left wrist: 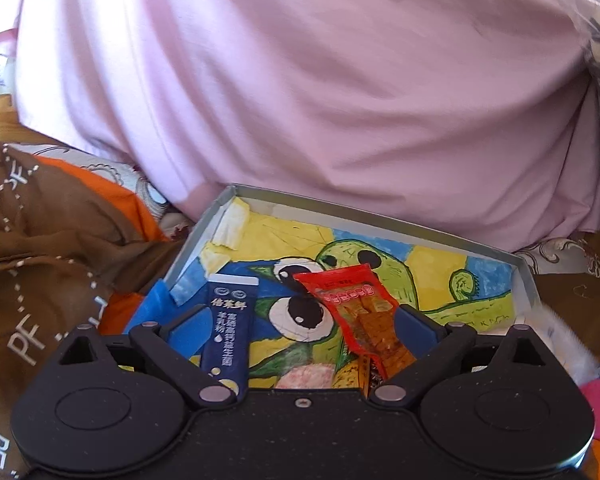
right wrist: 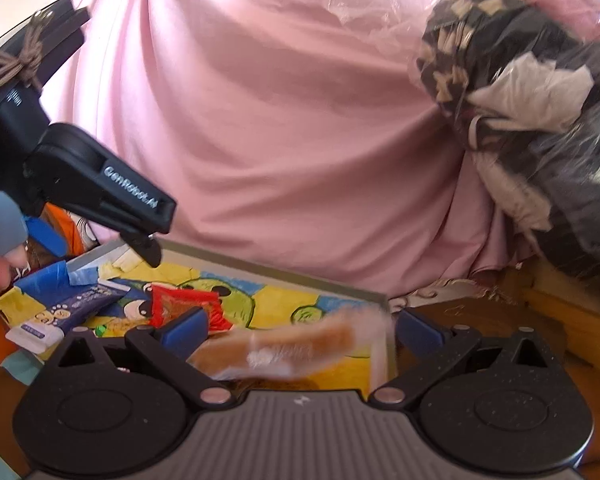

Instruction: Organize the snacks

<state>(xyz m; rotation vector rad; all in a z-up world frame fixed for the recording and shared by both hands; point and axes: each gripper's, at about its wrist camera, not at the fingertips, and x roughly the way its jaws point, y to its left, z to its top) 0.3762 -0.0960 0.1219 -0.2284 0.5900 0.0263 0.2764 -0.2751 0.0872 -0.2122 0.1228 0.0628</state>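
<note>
Pink cloth (left wrist: 300, 80) behind; "GenRobot.AI" left gripper (left wrist: 300, 320) and right gripper (right wrist: 300, 328) fingers apart.

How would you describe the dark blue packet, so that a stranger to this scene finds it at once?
Find the shallow box with a colourful cartoon drawing on its floor, in front of the pink cloth. Two packets lie inside near its left wall. The dark blue packet is the long narrow one with white characters and a white end strip; its neighbour, the red packet, is partly see-through.

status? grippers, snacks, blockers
Left gripper open over the box. Right gripper open, blurred tan snack between the fingers. Navy sachet, red packet in box. Nothing blocking.
</note>
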